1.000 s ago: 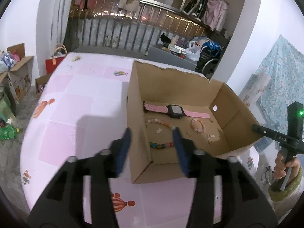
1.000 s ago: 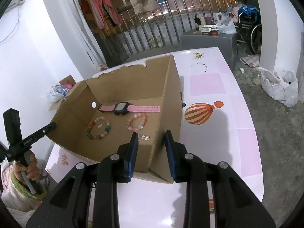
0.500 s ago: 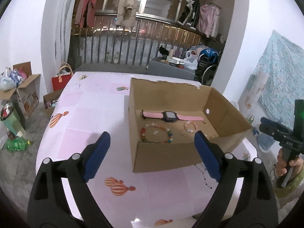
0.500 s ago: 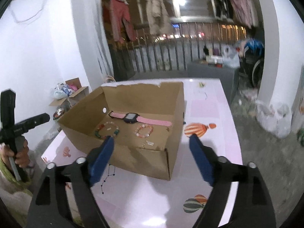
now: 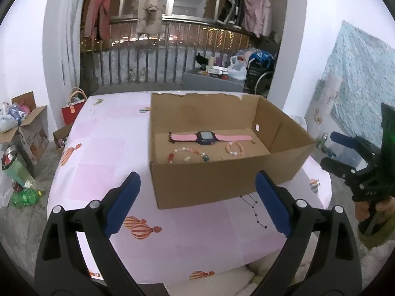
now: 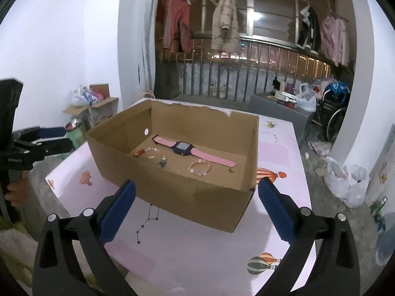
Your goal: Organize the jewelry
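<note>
A plain brown cardboard box point(image 5: 222, 182) holds a pink-strapped, dark-faced watch point(image 5: 207, 137) on the pink checked, balloon-printed worktop point(image 5: 98, 162).

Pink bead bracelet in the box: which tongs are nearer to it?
Right. The right tongs face the bracelet's end of the box; the left tongs face the opposite end.

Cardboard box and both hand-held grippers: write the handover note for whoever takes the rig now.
Left hand-held gripper: open, empty, short of the box.
Right hand-held gripper: open, empty, short of the box.
Cardboard box sits on the pink table. On its floor: pink watch, laid flat; multicolour bead bracelet; pink bead bracelet; a few tiny pieces, too small to identify.
Done: these pieces are in the box.
Left: a thin dark chain lies on the table outside the box, probably next.
</note>
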Demonstrator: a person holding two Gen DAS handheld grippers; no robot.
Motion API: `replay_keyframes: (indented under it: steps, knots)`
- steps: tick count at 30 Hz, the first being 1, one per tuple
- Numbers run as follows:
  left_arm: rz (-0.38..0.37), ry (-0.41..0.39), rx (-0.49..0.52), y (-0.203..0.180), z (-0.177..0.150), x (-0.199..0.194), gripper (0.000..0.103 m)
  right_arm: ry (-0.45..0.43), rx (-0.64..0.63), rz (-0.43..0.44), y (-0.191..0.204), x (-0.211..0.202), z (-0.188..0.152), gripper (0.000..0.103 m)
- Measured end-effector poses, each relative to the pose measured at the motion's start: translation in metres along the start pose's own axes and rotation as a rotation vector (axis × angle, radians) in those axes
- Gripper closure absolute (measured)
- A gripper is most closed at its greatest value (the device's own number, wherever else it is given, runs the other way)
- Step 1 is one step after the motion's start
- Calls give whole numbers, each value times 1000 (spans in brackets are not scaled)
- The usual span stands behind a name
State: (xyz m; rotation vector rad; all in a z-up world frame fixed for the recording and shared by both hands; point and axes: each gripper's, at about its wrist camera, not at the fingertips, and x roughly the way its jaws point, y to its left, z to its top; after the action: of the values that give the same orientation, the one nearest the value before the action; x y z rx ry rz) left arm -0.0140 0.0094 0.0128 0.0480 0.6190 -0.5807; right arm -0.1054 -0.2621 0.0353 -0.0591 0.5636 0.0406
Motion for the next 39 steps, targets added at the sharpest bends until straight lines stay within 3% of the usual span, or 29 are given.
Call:
replay_keyframes:
  steps: [11, 18, 26, 39]
  knots:
    - [-40, 21, 38, -22, -2, 4, 10, 0, 112, 34, -17, -7, 0, 6]
    - [-41, 32, 7, -24, -1, 3, 8, 6, 194, -7, -30, -12, -4, 6]
    - [-5, 72, -28, -26, -3, 6, 8, 7, 178, -39, -23, -10, -9, 6]
    - [60, 78, 20, -32, 3, 13, 8, 5, 154, -80, -16, -8, -7, 6]
